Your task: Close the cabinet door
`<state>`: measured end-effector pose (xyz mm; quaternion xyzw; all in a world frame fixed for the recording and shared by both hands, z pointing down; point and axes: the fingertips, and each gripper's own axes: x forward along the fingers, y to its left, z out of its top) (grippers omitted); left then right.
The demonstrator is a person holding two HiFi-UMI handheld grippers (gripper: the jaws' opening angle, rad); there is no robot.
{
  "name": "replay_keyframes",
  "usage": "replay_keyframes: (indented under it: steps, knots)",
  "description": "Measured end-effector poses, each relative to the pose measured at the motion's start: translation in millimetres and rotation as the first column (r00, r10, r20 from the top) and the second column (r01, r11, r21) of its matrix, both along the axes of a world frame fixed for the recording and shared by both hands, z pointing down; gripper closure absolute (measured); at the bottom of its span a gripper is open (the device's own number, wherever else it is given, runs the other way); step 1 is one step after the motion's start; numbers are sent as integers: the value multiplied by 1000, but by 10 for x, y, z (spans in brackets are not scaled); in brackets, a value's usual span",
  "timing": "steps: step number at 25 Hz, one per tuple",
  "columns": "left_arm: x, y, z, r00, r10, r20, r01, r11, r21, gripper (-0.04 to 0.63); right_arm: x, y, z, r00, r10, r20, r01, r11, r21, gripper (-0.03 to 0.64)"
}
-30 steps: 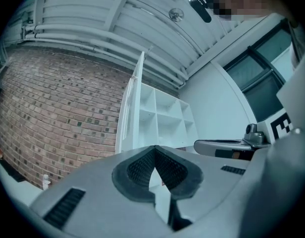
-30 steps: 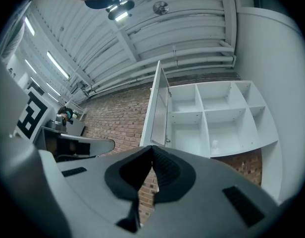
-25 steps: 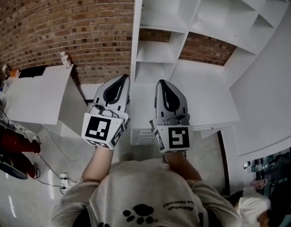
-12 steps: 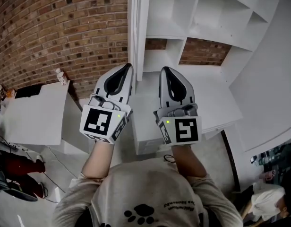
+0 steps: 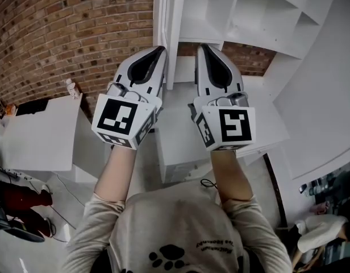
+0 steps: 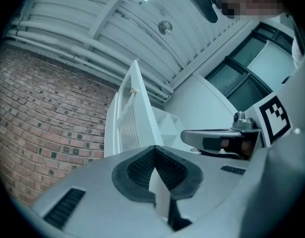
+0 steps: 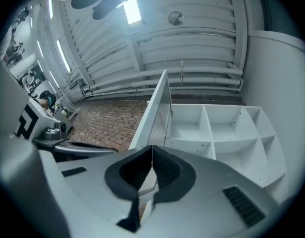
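Jaws pressed together and empty, the left gripper [image 5: 161, 50] sits left of the open cabinet door [image 5: 168, 33], the right gripper [image 5: 202, 47] right of it. They seem poised to push, not grasp.

Cool, even light comes from a glaring ceiling strip [image 7: 127, 4] above the right gripper [image 7: 152, 148], shadows are soft, and both gripper views bend strongly and darken toward their round edges.

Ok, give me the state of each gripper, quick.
Left gripper: closed, holding nothing.
Right gripper: closed, holding nothing.
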<state>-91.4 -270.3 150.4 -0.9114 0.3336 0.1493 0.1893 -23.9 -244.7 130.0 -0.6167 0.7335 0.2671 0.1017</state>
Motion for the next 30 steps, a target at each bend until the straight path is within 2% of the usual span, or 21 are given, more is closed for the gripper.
replay_keyframes:
  steps: [6,7,9,13,30]
  knots:
    - [-14,-20,-129,1000,-28,11,28,999,18,600,-150,-30,-191,998,-57,0,57,998,-8,604]
    - [-22,-23,-139,999,-32,11,32,999,16,600,-180,-36,-218,998,-67,-1,67,998,-9,595]
    - [-32,-34,-159,999,-38,13,38,999,14,600,-234,-55,-262,997,-82,-8,82,997,-14,529]
    - [-53,-51,-200,999,-37,12,36,999,14,600,-322,-80,-306,995,-99,-21,99,995,-23,494]
    - [-44,-173,-308,1000,-13,-1,13,1000,5,600,-493,-349,-428,997,-77,-28,74,994,-83,471]
